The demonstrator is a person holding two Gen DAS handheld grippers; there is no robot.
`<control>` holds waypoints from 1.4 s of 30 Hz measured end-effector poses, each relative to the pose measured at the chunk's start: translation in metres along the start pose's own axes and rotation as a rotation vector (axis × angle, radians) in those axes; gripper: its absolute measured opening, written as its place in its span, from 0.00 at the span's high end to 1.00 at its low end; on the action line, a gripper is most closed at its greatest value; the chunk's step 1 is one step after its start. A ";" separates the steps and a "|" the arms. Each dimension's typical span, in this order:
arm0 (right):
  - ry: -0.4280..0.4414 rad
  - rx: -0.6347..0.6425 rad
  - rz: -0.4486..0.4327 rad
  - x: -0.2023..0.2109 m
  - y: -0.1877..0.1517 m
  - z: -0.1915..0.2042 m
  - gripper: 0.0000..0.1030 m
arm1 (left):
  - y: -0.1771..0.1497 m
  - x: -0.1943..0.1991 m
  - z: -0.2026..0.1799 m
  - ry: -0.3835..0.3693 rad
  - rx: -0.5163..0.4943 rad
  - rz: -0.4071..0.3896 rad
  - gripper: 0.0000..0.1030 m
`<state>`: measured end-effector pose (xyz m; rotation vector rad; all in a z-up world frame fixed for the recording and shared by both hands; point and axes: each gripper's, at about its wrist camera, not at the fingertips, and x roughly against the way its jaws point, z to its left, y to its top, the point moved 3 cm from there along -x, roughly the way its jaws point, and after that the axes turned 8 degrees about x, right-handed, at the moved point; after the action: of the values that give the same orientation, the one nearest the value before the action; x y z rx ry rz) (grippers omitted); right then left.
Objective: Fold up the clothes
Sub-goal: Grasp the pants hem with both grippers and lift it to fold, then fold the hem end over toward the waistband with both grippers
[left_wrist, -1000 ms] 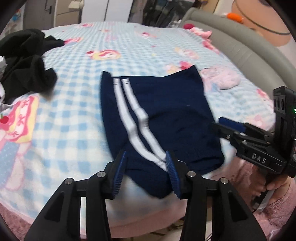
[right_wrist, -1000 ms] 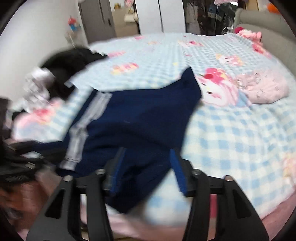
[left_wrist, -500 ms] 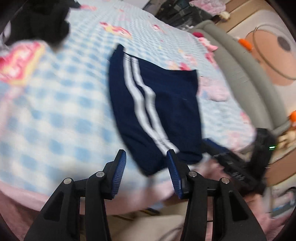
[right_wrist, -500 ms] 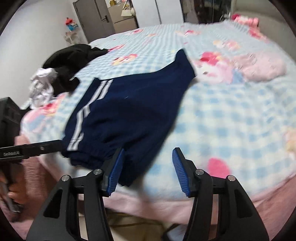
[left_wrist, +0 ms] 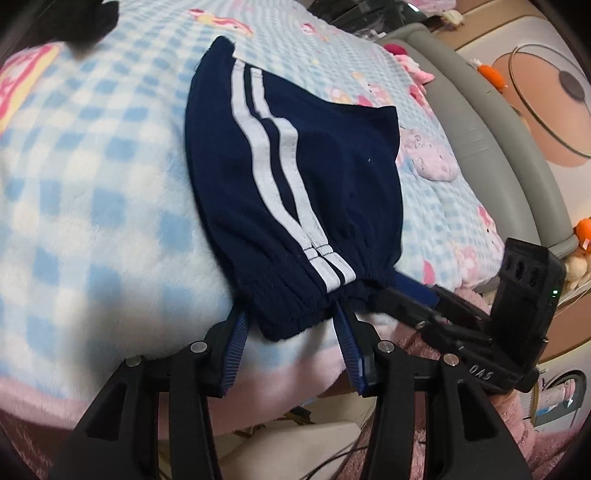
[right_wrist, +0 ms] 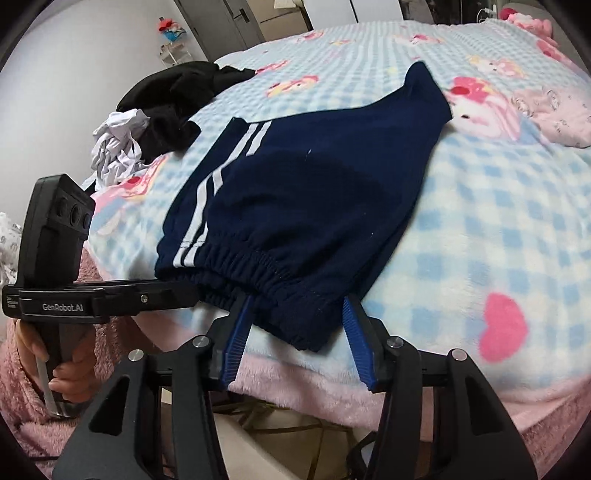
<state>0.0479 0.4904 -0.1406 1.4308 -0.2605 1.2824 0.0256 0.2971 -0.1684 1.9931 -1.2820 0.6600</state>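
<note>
Two grippers sit at the bed's near edge, jaws spread. The left gripper (left_wrist: 291, 314) straddles the ribbed elastic waistband at the white-striped end; the right gripper (right_wrist: 295, 306) straddles its other end. The navy shorts (right_wrist: 314, 192) lie flat on a fleecy blue-checked blanket (right_wrist: 480, 229). Beyond lies a crumpled black garment (right_wrist: 177, 99).

This was a bedroom in a home: a bed (right_wrist: 480, 221) spread with a blue-and-white checked fleece blanket (left_wrist: 92, 184) printed with pink cartoon figures, a grey padded headboard (left_wrist: 491, 147), loose black clothes (right_wrist: 177, 99) heaped at one side, and wardrobe doors (right_wrist: 236, 22) behind
</note>
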 end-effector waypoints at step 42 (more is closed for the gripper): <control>0.076 -0.127 -0.119 0.041 -0.007 0.001 0.72 | -0.011 0.039 -0.028 -0.074 -0.123 -0.073 0.69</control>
<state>0.0690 0.5113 -0.1121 1.2682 -0.1991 1.1989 0.0492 0.2986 -0.1251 1.9687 -1.2558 0.4657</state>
